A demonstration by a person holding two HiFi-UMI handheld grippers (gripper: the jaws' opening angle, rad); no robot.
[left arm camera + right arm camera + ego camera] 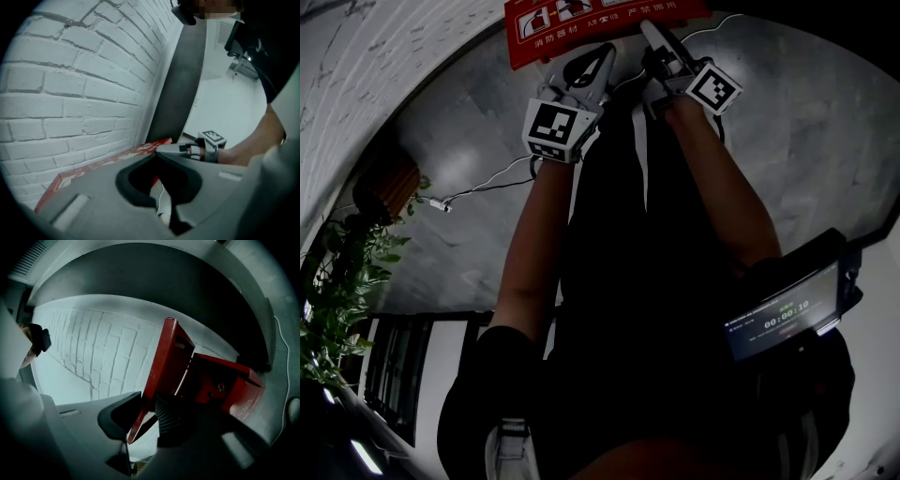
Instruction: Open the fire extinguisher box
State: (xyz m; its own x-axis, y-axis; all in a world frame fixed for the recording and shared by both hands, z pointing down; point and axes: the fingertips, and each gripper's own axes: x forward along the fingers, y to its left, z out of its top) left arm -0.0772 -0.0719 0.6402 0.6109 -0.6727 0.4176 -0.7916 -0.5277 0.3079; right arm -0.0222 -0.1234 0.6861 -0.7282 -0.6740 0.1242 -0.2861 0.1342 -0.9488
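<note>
The box [225,385] stands against the brick wall [70,93], its lid [164,357] tilted up above it with the lid's edge between the jaws of the right gripper [147,404], the left gripper [157,151] just to its left, and a plant [342,281] well off to the left.

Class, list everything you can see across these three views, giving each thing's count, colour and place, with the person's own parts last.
fire extinguisher box: one, red, against the wall, its lid raised
wall: one, white brick, behind the box
floor: one, grey, under the box
cable: one, white, on the floor
plant: one, green, head view's left edge
screen device: one, dark, head view's lower right
left gripper: one, grey, jaws together, beside the lid
right gripper: one, grey, shut on the lid's edge
forearms: two, bare, behind the grippers
</note>
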